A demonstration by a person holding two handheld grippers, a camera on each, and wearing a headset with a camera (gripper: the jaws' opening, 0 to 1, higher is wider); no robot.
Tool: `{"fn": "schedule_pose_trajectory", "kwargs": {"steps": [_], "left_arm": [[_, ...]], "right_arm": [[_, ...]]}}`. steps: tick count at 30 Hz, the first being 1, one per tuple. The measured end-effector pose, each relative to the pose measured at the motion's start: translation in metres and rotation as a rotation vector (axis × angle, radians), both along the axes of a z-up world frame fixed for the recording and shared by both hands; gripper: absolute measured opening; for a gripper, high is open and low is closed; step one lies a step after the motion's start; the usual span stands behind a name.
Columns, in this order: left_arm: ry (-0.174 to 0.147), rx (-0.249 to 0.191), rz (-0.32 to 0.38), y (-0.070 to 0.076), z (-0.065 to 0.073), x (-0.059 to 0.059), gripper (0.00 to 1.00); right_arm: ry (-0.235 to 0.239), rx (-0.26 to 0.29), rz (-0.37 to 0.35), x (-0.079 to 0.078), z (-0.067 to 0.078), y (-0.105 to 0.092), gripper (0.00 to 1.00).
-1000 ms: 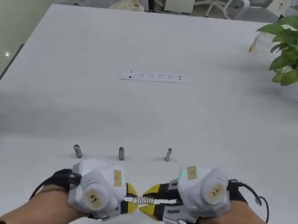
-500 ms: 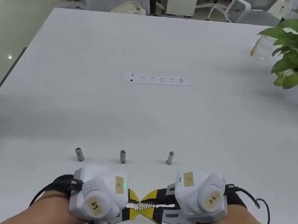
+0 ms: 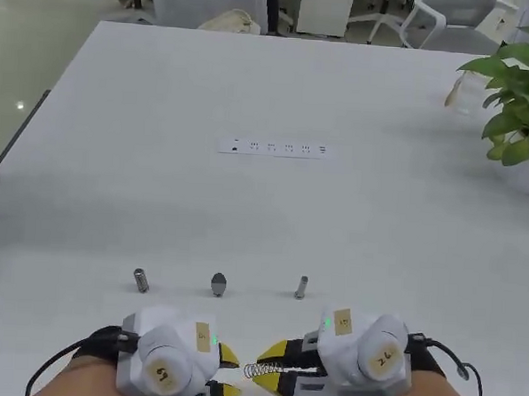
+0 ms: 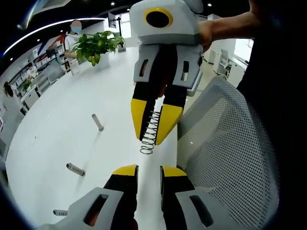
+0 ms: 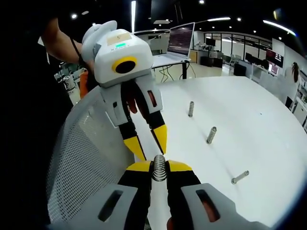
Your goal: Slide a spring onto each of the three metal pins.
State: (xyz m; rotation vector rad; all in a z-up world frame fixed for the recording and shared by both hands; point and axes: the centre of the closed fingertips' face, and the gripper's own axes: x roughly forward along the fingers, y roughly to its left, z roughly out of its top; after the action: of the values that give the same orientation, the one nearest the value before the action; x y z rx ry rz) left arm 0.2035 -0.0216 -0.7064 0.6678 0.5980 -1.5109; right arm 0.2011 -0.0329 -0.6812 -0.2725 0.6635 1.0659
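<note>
Pinching spring in right claw; left claw parted, clear of spring.

Middle pin, near side of power strip: blurry blob, shape unreadable. Plant far right of strip, chopped by edge.

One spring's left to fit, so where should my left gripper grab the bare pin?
Probably pinch the bare pin near one end, from above, jaws across its shaft: it lies flat on the table, and the other end must stay free for the spring.
</note>
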Motion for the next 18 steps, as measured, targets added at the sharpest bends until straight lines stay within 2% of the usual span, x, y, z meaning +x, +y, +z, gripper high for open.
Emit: {"fn": "schedule_pose_trajectory", "kwargs": {"steps": [8, 9, 14, 18], "left_arm": [[0.039, -0.037, 0.103, 0.011, 0.003, 0.010, 0.13], [0.045, -0.050, 0.138, 0.014, 0.005, 0.015, 0.13], [0.082, -0.095, 0.230, 0.024, 0.009, 0.026, 0.15], [0.076, -0.104, 0.270, 0.033, 0.012, 0.032, 0.16]], "right_arm": [[0.003, -0.017, -0.037, 0.008, -0.002, -0.016, 0.09], [0.002, -0.019, -0.045, 0.010, -0.002, -0.018, 0.09], [-0.002, -0.041, -0.074, 0.018, -0.002, -0.031, 0.09], [-0.004, -0.063, -0.091, 0.025, -0.003, -0.041, 0.09]]}}
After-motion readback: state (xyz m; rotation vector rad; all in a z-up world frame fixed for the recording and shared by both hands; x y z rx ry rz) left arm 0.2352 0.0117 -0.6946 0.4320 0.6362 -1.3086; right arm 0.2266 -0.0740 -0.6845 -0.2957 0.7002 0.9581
